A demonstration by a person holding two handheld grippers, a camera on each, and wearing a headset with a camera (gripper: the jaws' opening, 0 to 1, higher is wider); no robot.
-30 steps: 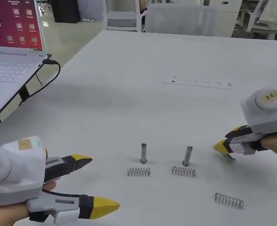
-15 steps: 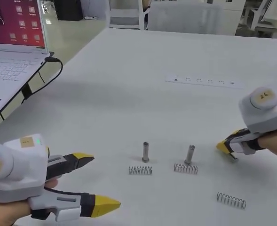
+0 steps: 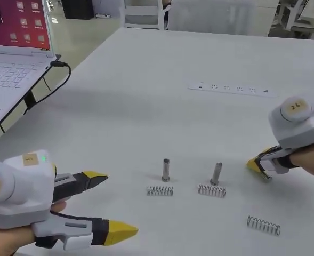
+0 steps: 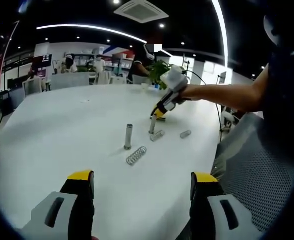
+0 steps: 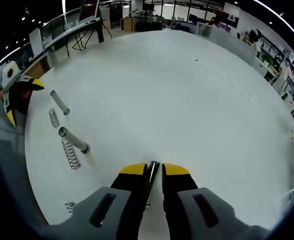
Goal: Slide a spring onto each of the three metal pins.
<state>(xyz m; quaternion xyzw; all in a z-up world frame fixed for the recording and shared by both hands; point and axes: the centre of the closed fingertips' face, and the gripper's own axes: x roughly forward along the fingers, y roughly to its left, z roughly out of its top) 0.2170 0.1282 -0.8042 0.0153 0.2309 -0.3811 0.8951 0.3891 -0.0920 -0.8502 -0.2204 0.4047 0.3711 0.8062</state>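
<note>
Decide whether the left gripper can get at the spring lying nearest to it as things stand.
Probably yes: the left gripper is open and points toward that spring, with bare table between them.

We recorded the flat tabletop (image 3: pixel 146 106) as plain white. The cylindrical metal pins (image 3: pixel 166 169) were dull grey, the coiled wire springs (image 3: pixel 160 190) silver. The left gripper (image 3: pixel 114 204) and right gripper (image 3: pixel 254 165) showed white housings, black jaws, yellow tips.
</note>
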